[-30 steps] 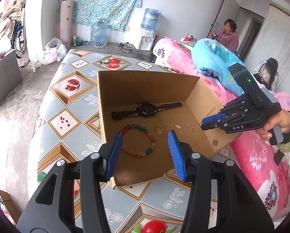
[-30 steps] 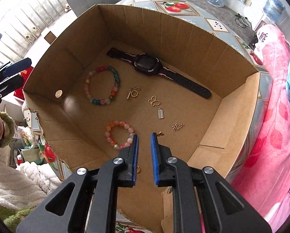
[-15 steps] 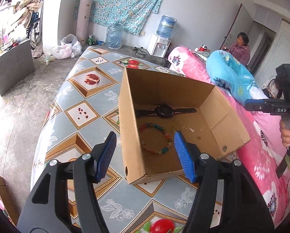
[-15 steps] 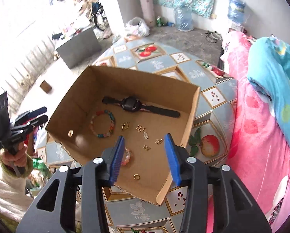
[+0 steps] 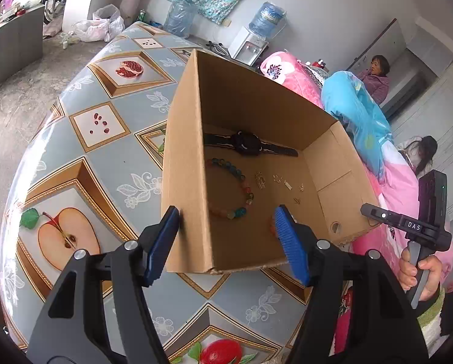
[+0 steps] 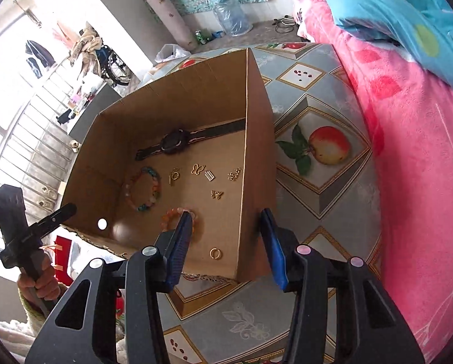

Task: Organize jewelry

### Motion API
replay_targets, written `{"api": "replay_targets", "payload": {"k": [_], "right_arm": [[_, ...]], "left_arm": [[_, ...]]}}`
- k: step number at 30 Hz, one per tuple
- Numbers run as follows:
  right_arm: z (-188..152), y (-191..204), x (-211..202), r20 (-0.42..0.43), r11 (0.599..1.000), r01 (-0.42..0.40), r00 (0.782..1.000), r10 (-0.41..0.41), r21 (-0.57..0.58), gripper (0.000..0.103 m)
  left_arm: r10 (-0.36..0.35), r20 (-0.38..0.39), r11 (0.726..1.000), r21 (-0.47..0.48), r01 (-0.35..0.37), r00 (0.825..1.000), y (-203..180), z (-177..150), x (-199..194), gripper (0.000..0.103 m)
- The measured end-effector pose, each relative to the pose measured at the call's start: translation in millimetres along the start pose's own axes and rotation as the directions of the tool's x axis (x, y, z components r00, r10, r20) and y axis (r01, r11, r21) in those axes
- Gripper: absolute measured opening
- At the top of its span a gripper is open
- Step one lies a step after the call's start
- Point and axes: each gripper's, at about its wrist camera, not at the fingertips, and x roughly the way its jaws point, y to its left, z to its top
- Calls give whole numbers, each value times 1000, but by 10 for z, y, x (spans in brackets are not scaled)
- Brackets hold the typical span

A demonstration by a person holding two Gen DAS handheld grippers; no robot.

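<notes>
- The tabletop (image 5: 111,163) carries an open box (image 5: 184,163).
- In the box lie a watch (image 5: 247,144), two bead bracelets (image 6: 144,189), a ring (image 6: 215,253) and small charms (image 6: 198,169).
- Left hand-held gripper (image 5: 226,239): jaws apart, just widened, straddling a box wall without pressing it.
- Right hand-held gripper (image 6: 226,242): jaws apart, straddling the opposite wall.
</notes>
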Motion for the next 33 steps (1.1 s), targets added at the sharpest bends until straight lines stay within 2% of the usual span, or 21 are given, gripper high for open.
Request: {"api": "replay_targets", "payload": {"k": [1,5,11,20,26,33], "right_arm": [[-8,14,-18,3,1000,6,1000,-6,-1,41],[-90,-5,-69,-27,998,-52,998,53,19,34],[-339,51,-122,-31,996,-82,996,83,19,34],[-650,-105,-366,-24,998,-58,998,59,36,34],[-815,-201,-485,-5,997,-62,998,63,55,34],[-981,-186,-535,27,997,-68,997,67,35,35]], "left_arm": [[4,1,1000,5,-4,1000,-11,-10,6,63],[64,26,998,14,-65,998,14,-7,-26,67],[82,22,997,2,-82,996,67,-33,-115,67],[93,-20,989,119,-91,995,-264,-478,-241,70],[72,-38,992,103,-68,997,-322,-687,-352,70],[96,-19,990,102,-93,995,-348,-759,-393,70]]}}
